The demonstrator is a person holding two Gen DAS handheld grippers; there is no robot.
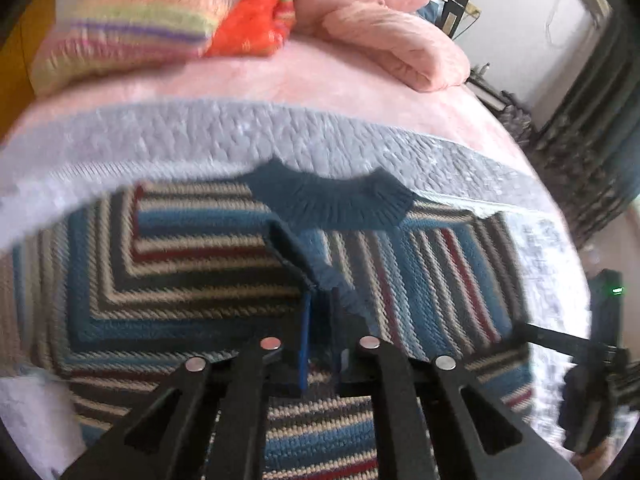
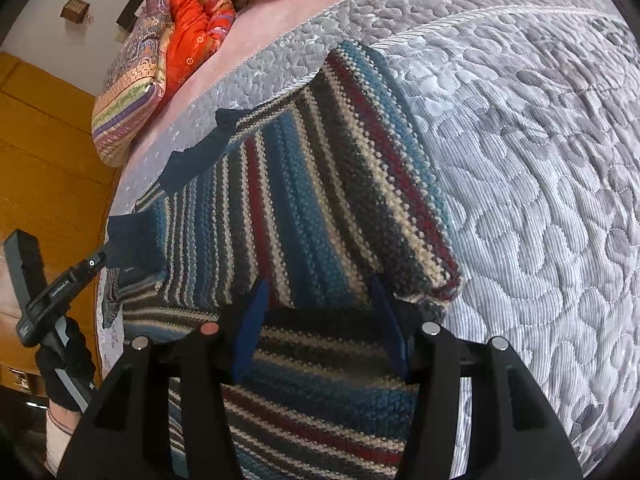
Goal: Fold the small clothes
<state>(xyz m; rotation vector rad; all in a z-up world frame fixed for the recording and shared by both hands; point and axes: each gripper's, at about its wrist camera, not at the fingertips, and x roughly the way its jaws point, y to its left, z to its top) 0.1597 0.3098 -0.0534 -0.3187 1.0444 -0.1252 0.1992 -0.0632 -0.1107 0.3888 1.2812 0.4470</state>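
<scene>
One striped knit sweater [image 2: 320, 184] lies on the grey quilted bed [image 2: 540, 160], sleeves apparently folded in, its navy cuff at twelve o'clock pinched in the left gripper [image 1: 320, 320]; the right gripper [image 2: 320, 320] gapes wide, body fold remaining.

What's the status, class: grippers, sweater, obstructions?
Left gripper shut on sweater cuff. Right gripper open over striped sweater. Nothing blocking.

light: soft, even daylight | blur: left view smeared | edges: fisheye-bent, dark corners
</scene>
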